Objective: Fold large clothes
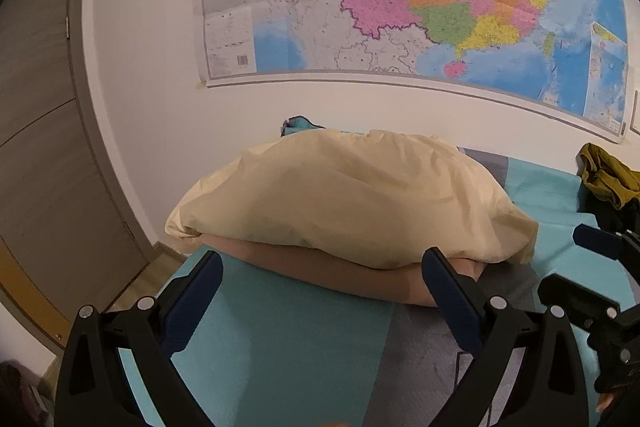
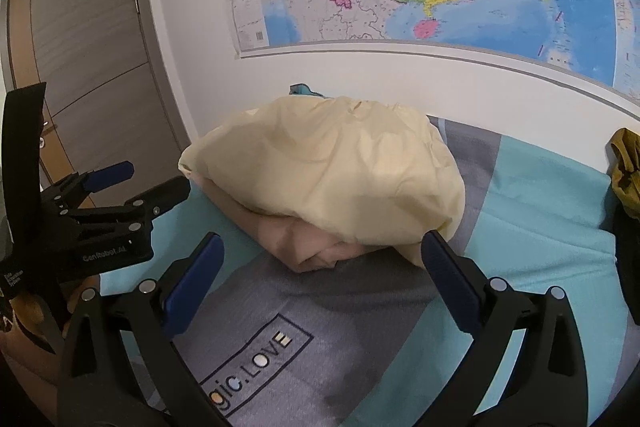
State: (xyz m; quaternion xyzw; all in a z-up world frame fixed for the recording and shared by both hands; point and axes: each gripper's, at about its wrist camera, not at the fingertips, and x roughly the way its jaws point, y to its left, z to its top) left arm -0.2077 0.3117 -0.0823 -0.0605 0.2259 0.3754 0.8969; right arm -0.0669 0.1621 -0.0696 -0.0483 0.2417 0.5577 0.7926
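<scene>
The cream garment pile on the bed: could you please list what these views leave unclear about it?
- Cream garment: its type, bundled, both views.
- Pink fabric: extent, covered by the cream garment.
- Olive garment: cut off at the right edge, both views.
- Bedspread lettering: start hidden behind the right tongs.

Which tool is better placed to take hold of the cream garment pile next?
Left, marginally. The left tool, open, faces the cream garment squarely, its long front edge between the fingers. The right tool, also open, faces the pinkish layer's corner. Both are empty and close.
</scene>
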